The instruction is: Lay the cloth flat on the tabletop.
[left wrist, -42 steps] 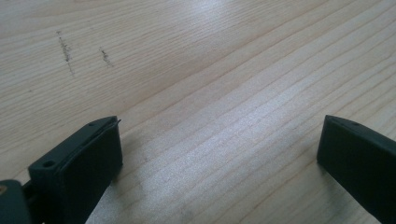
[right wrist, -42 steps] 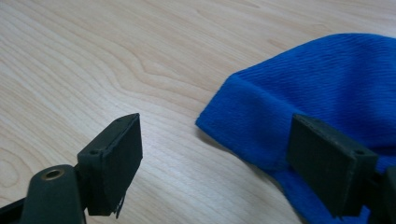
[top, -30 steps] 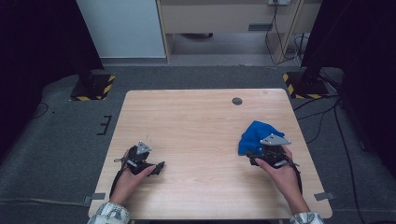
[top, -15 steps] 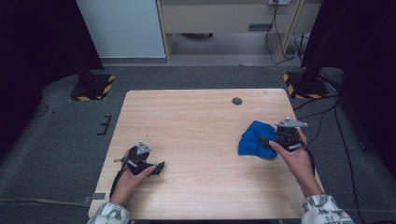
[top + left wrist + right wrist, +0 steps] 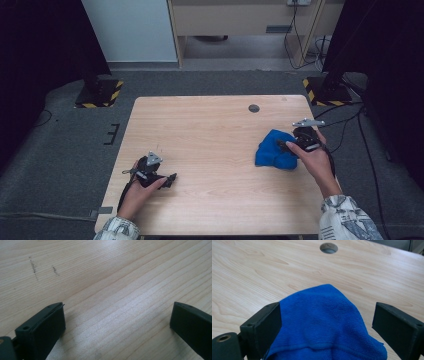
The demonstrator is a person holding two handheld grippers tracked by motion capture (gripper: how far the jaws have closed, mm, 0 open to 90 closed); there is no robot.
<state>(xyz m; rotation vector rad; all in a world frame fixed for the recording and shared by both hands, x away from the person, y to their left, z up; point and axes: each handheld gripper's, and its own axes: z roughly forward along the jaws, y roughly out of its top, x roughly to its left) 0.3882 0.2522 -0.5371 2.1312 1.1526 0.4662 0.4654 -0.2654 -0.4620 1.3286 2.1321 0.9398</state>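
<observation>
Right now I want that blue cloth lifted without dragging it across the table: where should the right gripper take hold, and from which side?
Take the raised fold of the blue cloth nearest the right gripper, coming from the table's right edge. The cloth lies bunched, its humped middle standing between the open jaws, so closing there should catch several layers. That is a judgement.

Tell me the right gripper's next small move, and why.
Probably ease forward and close on the cloth. The right gripper has just been opening; its jaws stand wide with the bunched blue cloth between them, the right pad clear of it. The left gripper rests open over bare table.
</observation>
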